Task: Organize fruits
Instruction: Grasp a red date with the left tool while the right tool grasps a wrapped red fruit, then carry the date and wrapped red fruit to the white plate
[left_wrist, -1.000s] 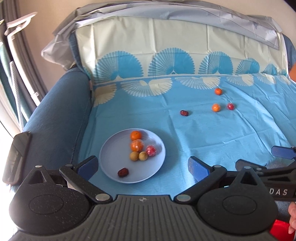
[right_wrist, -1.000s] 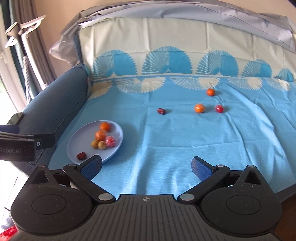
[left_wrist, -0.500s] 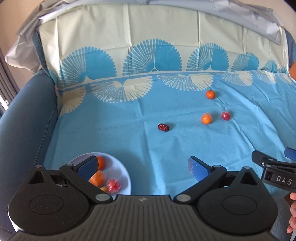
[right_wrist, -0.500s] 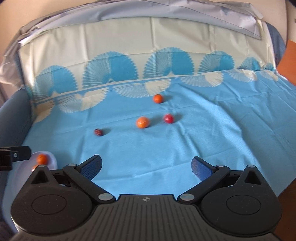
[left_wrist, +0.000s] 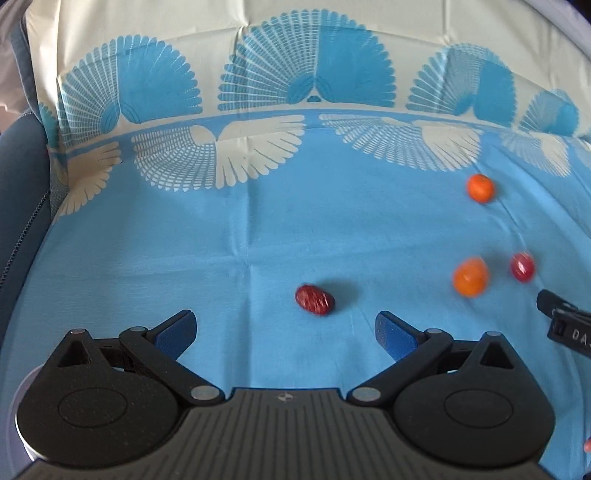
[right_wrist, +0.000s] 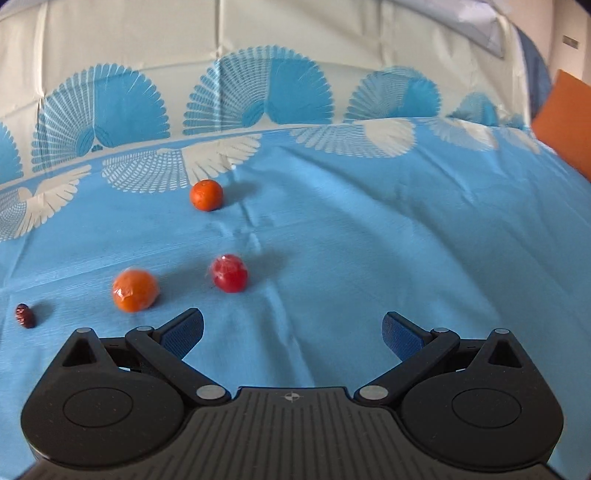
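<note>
Both grippers' fingers spread wide, grasping nothing: left gripper has the red date just ahead, right gripper sits behind the red fruit.

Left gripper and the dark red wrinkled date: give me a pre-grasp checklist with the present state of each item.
1. Left gripper jaws open wide: ok.
2. Nothing held between its blue fingertips: ok.
3. Dark red wrinkled date lies alone on the light blue patterned cloth, apart from other fruit: ok.
4. Date lined up between the fingertips: not ok, it sits ahead, slightly right of centre.
5. Right gripper clear of the date: ok; it is open and faces the round red fruit and the nearer orange round fruit.
6. Plate free for the drop: cannot tell, only a pale edge shows.
</note>
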